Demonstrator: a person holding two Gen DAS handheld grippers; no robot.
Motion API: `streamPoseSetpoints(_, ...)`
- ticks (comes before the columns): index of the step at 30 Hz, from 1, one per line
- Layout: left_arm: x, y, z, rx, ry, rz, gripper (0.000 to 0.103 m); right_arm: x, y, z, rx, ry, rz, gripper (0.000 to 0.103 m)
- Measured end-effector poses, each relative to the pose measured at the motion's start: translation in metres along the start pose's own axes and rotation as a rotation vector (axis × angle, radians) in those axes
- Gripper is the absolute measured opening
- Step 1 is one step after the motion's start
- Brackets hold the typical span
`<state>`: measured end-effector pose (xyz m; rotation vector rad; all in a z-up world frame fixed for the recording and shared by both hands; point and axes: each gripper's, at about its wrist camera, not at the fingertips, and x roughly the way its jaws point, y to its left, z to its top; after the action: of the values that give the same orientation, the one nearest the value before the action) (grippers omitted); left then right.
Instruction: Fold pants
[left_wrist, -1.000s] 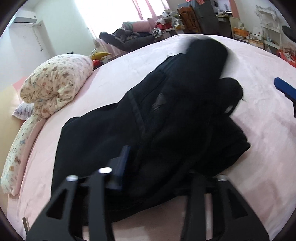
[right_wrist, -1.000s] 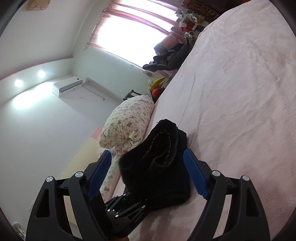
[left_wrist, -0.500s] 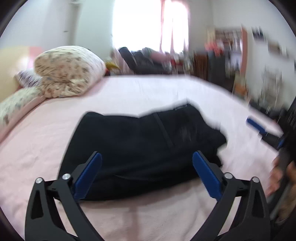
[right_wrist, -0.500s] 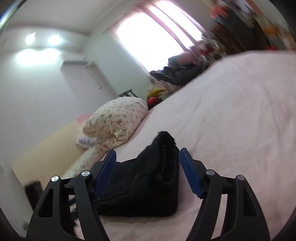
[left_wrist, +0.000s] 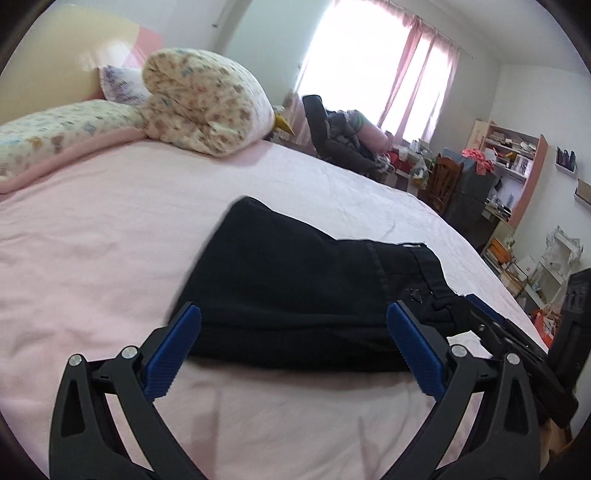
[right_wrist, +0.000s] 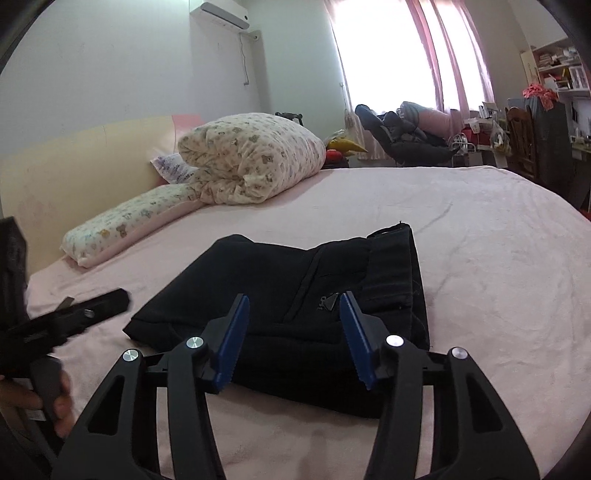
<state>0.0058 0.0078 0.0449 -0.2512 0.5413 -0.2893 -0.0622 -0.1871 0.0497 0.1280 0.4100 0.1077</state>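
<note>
The black pants (left_wrist: 314, 288) lie folded in a flat, thick bundle on the pink bed (left_wrist: 110, 258); they also show in the right wrist view (right_wrist: 314, 295). My left gripper (left_wrist: 293, 343) is open and empty, hovering just short of the bundle's near edge. My right gripper (right_wrist: 293, 332) is open and empty, just above the bundle's near edge. Its fingers (left_wrist: 495, 321) reach in at the bundle's right side in the left wrist view. The left gripper (right_wrist: 85, 310) shows at the left in the right wrist view.
A rolled floral quilt (right_wrist: 251, 158) and a long floral pillow (right_wrist: 125, 225) lie at the head of the bed. A chair piled with clothes (right_wrist: 406, 136), a cluttered desk and shelves (left_wrist: 509, 166) stand beyond the far bed edge by the window.
Both grippers have let go of the pants and pulled back. The pants, held up and bunched a second ago, now rest folded flat on the bed.
</note>
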Motion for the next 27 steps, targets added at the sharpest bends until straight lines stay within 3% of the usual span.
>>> streamPoseSetpoints(1, -0.009, 0.005, 0.0, -0.001, -0.012, 0.004, 0.101, 0.004, 0.0, -0.002, 0.005, 0.03, -0.011, 0.053)
streamPoseSetpoints(3, -0.024, 0.014, 0.002, -0.005, -0.026, 0.021, 0.101, 0.029, -0.008, -0.014, 0.064, 0.203, -0.048, 0.053)
streamPoseSetpoints(5, -0.04, 0.024, 0.005, -0.009, -0.039, 0.027, 0.101, 0.039, -0.009, -0.023, 0.05, 0.271, -0.059, 0.053)
streamPoseSetpoints(7, -0.052, 0.031, 0.007, -0.012, -0.051, 0.028, 0.101, 0.032, -0.001, -0.019, -0.001, 0.259, -0.089, 0.053)
streamPoseSetpoints(10, -0.062, 0.037, 0.013, -0.001, -0.074, 0.048, 0.101, 0.007, 0.007, 0.001, 0.03, 0.15, -0.06, 0.053)
streamPoseSetpoints(13, -0.058, 0.033, 0.025, 0.011, -0.074, 0.055, 0.101, 0.004, 0.009, 0.015, 0.025, 0.117, -0.08, 0.053)
streamPoseSetpoints(17, -0.044, 0.014, 0.042, 0.0, -0.068, 0.018, 0.101, 0.014, 0.007, 0.025, 0.017, 0.148, -0.117, 0.053)
streamPoseSetpoints(21, -0.007, -0.017, 0.055, 0.033, 0.01, 0.021, 0.101, 0.025, -0.002, 0.027, 0.065, 0.179, -0.154, 0.053)
streamPoseSetpoints(25, 0.029, -0.041, 0.051, 0.167, 0.057, 0.064, 0.101, 0.041, 0.002, 0.016, 0.05, 0.234, -0.204, 0.053)
streamPoseSetpoints(27, 0.041, -0.044, 0.043, 0.207, 0.061, 0.07, 0.101, 0.059, 0.002, -0.003, 0.024, 0.314, -0.254, 0.053)
